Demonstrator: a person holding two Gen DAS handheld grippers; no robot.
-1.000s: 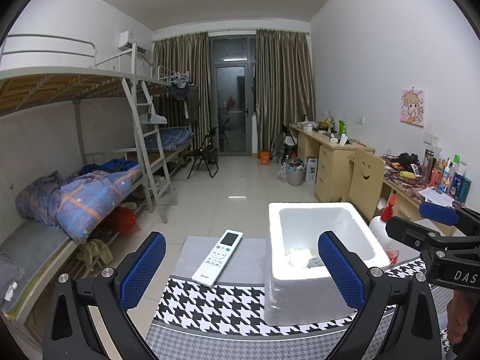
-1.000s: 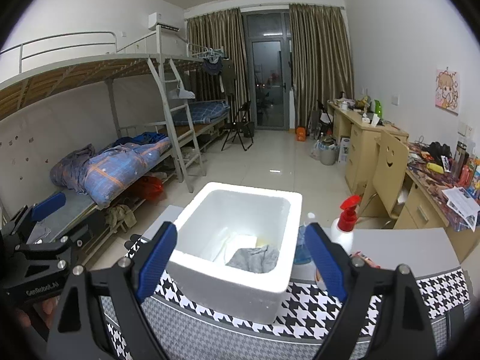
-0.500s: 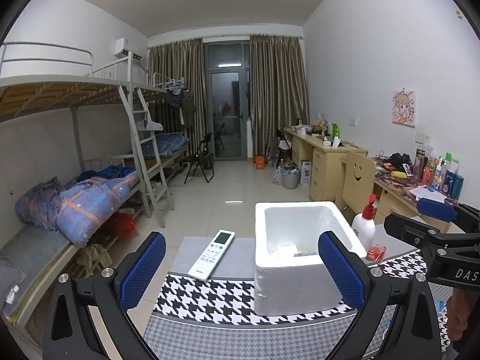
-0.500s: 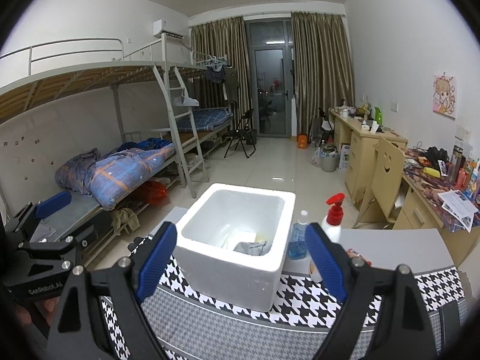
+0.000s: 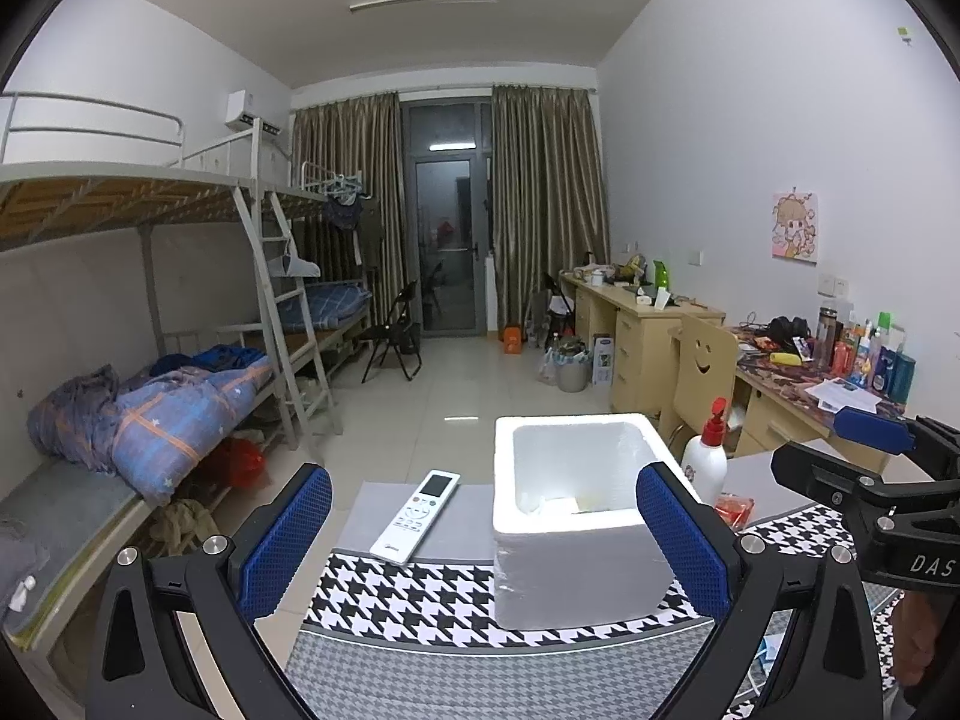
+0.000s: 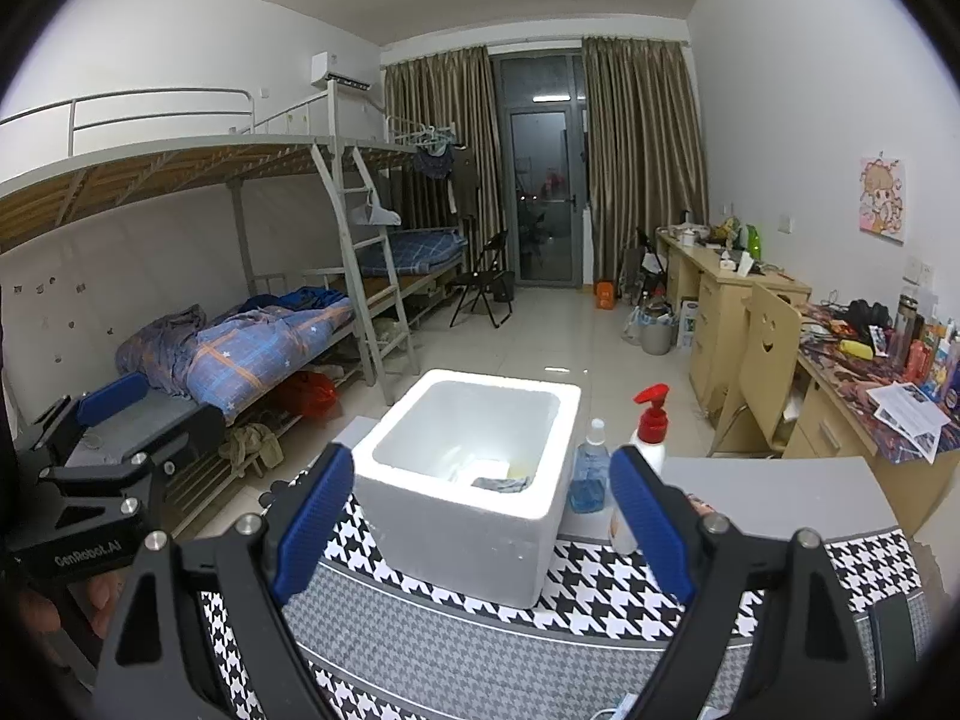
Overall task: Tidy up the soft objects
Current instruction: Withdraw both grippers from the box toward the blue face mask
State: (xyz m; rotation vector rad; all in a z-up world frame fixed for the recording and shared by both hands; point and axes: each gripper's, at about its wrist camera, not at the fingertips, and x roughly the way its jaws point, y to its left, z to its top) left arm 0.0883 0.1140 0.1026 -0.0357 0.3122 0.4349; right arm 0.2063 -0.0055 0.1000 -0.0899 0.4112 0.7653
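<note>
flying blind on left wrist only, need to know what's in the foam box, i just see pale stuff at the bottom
Observer: In the right wrist view a grey-blue cloth lies in the white foam box, against its near wall.
Operator: anything behind the box i can't see
Observer: Yes, a clear bottle of blue liquid stands just right of the box, beside the red-pump bottle.
Operator: is my gripper holding anything
Observer: No. The left gripper shows at the left edge of the right view, its blue pads bare; the right gripper is open too.
</note>
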